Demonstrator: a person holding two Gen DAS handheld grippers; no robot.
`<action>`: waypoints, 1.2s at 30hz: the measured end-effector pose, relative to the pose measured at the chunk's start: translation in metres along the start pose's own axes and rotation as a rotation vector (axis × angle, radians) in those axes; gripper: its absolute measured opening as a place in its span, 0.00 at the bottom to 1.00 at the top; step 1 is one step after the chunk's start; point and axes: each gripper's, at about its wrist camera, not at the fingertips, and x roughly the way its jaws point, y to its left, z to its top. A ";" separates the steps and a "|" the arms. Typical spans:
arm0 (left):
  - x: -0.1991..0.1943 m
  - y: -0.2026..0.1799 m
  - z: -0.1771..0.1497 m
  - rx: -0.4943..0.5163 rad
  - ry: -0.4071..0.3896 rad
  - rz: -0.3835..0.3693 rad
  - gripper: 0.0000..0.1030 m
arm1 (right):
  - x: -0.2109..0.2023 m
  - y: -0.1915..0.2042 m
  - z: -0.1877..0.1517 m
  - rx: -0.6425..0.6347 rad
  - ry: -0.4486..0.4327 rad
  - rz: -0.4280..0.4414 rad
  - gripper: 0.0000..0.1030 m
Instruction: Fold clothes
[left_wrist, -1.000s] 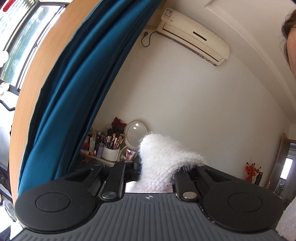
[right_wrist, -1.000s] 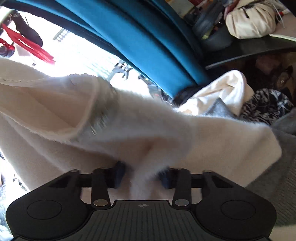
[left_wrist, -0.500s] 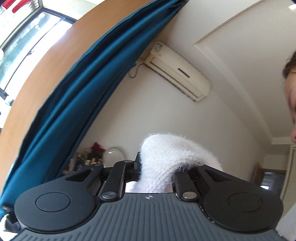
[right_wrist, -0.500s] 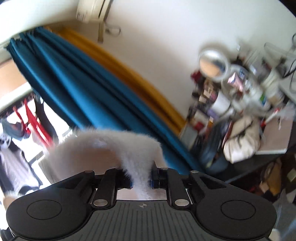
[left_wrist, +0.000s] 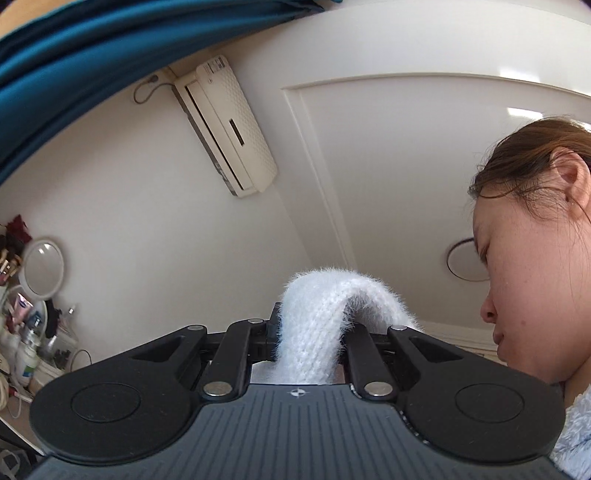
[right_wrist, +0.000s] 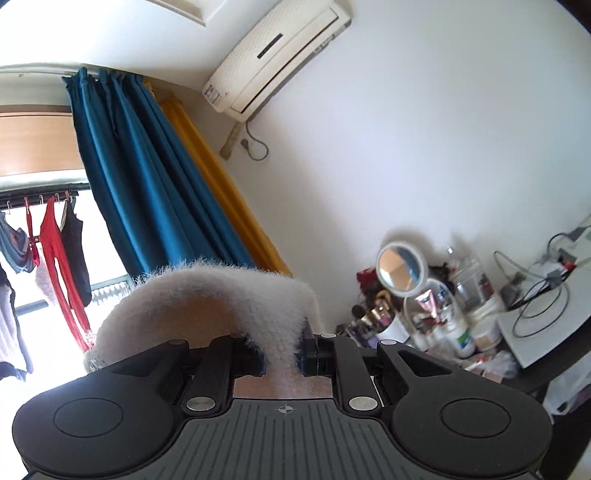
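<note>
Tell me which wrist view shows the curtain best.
The right wrist view: the blue curtain hangs there from rail downward, pleats clear, a yellow curtain beside it. The left wrist view catches only a curved band of the blue curtain across its top left corner, nothing of its rail or the yellow one.

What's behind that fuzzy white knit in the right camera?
Behind the white knit hang a blue curtain and a yellow one. The knit covers their lower ends, and the right gripper clamps it.
</note>
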 end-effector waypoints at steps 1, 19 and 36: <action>0.010 -0.003 -0.005 -0.004 0.020 -0.017 0.12 | -0.011 -0.003 0.002 0.008 -0.004 -0.007 0.13; 0.290 -0.105 -0.224 -0.176 0.149 -0.221 0.12 | -0.246 -0.184 0.119 0.036 -0.022 0.069 0.13; 0.531 -0.061 -0.381 -0.361 0.162 -0.523 0.12 | -0.390 -0.342 0.273 -0.073 -0.185 -0.178 0.13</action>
